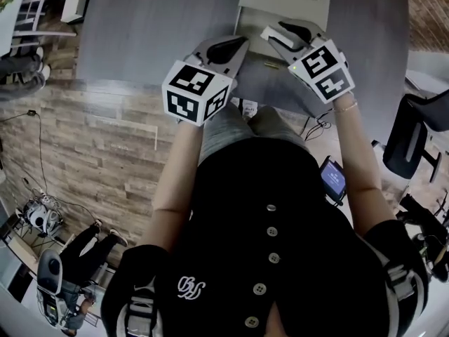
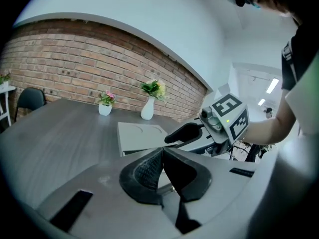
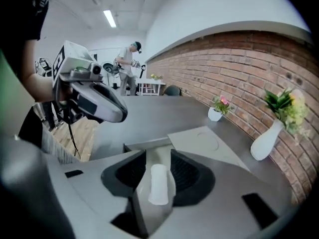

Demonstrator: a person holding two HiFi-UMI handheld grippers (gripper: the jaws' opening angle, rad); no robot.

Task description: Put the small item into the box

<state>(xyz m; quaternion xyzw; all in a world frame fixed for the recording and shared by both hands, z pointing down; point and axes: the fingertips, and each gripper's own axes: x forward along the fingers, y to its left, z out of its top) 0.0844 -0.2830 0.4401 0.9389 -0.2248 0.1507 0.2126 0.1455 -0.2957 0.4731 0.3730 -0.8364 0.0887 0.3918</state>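
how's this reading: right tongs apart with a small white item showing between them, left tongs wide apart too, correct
Not quite. The tongs of the left gripper are not wide apart: the left gripper view shows them together, pads meeting at the tips. The rest stands: in the right gripper view, the right gripper has its tongs apart with the small white item showing between them.

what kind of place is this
Probably an office or lab-style workroom. A long grey table runs along a brick wall, with an office chair beside it. There is a strip light overhead, and another person stands further back.
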